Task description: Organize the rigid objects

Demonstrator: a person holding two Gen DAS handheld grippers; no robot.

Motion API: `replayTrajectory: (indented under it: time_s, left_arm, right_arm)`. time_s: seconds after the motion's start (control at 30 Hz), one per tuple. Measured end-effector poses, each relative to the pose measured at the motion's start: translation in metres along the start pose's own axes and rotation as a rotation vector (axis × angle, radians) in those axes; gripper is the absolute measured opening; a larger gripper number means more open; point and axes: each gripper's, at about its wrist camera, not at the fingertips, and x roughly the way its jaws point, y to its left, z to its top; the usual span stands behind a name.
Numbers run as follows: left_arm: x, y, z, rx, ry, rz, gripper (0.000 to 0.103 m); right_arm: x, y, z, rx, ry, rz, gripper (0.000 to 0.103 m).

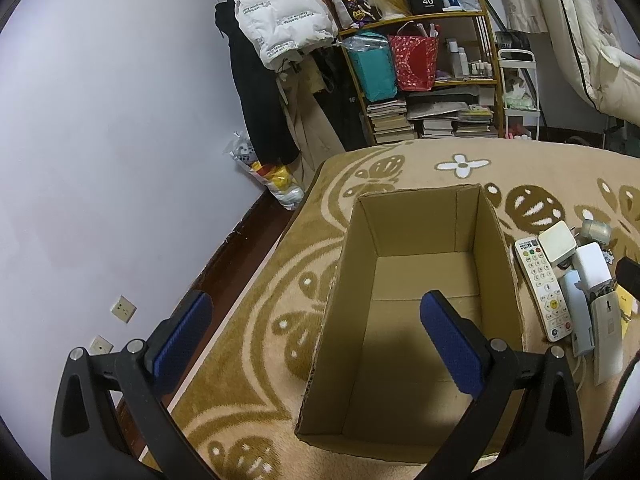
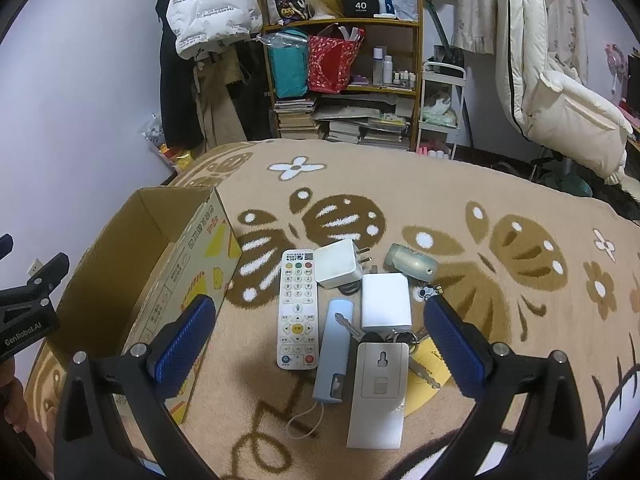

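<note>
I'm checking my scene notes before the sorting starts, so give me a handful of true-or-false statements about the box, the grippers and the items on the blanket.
1. The cardboard box has nothing inside. True.
2. The right gripper is shut on the white remote. False: it is open and holds nothing; the remote lies on the blanket.
3. The remote lies between the box and the blue stick-shaped device. True.
4. The left gripper is open. True.
5. The keys are already in the box. False: they lie on the blanket among the other items.
</note>
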Motion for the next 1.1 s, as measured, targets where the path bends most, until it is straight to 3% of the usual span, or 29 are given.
replayTrajectory:
  time_s: [1.1]
  left_arm:
    - [0.0052, -0.0027, -0.0002, 0.029, 0.014, 0.005, 0.103]
  right_arm:
    - [0.009, 0.0015, 0.0004, -0.023, 0.002, -0.004, 0.103]
